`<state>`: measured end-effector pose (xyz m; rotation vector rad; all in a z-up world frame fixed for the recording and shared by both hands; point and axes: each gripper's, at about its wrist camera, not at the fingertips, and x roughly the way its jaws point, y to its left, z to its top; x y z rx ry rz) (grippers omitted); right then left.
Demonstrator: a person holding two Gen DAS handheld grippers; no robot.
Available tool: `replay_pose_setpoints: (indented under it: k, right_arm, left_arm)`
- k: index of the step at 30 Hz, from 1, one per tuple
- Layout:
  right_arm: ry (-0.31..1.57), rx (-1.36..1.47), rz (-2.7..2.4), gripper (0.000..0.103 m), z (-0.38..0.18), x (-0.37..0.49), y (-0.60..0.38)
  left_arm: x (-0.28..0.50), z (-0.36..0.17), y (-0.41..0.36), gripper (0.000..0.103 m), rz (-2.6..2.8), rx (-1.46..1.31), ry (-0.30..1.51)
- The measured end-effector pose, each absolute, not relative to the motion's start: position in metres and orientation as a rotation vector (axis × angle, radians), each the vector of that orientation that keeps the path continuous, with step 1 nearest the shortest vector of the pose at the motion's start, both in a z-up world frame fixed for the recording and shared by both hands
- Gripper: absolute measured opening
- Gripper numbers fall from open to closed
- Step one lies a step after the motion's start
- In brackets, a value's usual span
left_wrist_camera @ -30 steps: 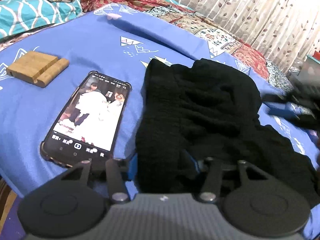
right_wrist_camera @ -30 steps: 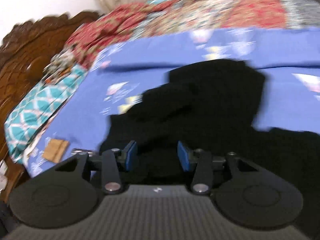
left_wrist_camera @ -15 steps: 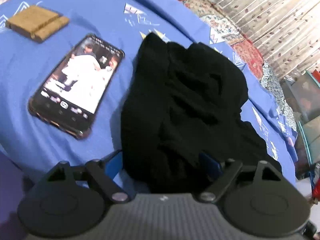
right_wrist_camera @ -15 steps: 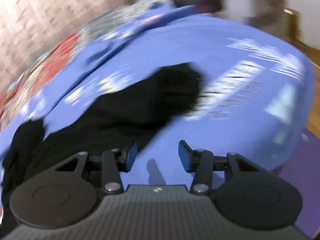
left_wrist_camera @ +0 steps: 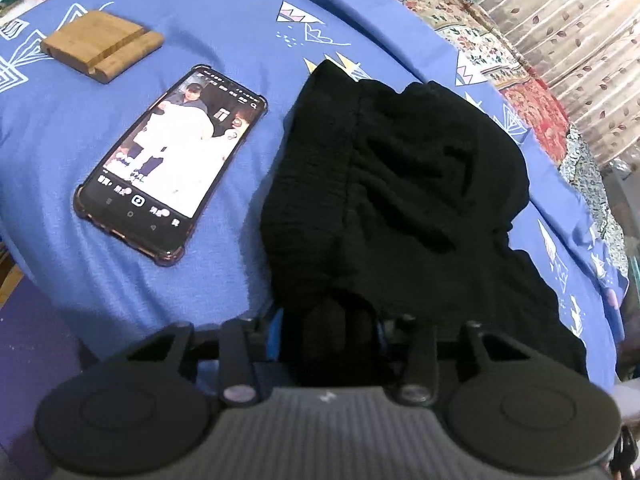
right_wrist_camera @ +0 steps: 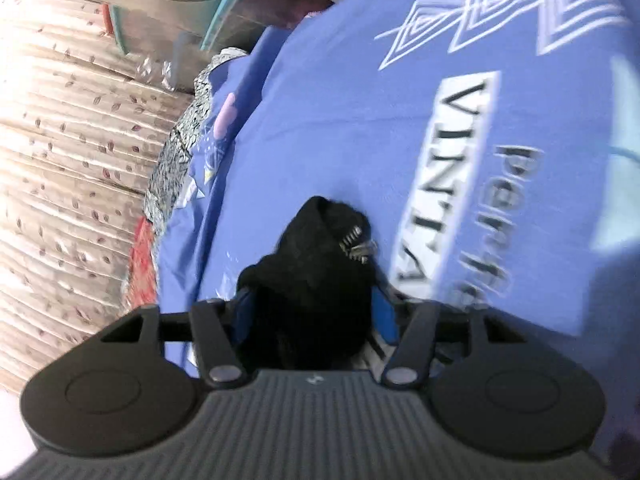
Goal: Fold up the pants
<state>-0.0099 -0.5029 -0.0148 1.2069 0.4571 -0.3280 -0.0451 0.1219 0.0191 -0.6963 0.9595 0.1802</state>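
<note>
Black, soft pants (left_wrist_camera: 400, 184) sag limply on the bed (left_wrist_camera: 240, 28); left gripper (left_wrist_camera: 328, 332) and right gripper (right_wrist_camera: 308, 312), jaws just closing, pinch bunched fabric at opposite ends—likely the sensible holds.

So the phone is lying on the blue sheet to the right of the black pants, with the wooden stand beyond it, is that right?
Not quite. In the left wrist view the phone lies to the left of the black pants, on the blue sheet; the wooden stand is indeed beyond it.

Both wrist views close, over pants (left_wrist_camera: 400, 184)
</note>
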Motion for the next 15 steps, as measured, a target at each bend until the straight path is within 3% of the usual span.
replay_pose_setpoints:
  k: [2,7,9,13,14,15]
  right_arm:
    - [0.503,1.153,-0.322,0.016,0.004,0.012,-0.506]
    - [0.211,0.894,-0.266,0.015,0.118,0.012,-0.531]
    - [0.198,0.755,-0.284,0.015,0.145,0.007,-0.534]
    - [0.373,0.572,-0.425,0.019,0.129,0.005,-0.536]
    - [0.462,0.522,-0.509,0.024,0.113,0.006,-0.534]
    - [0.544,0.445,-0.600,0.036,0.098,0.009,-0.531]
  left_arm:
    - [-0.044,0.027,0.126,0.030,0.178,-0.708,0.949]
    - [-0.049,0.047,0.139,0.028,0.189,-0.709,0.914]
    - [-0.048,0.043,0.135,0.028,0.184,-0.689,0.946]
    - [-0.045,0.028,0.115,0.029,0.181,-0.586,1.014]
    - [-0.044,0.024,0.111,0.030,0.180,-0.558,1.027]
    - [-0.042,0.022,0.107,0.032,0.181,-0.528,1.045]
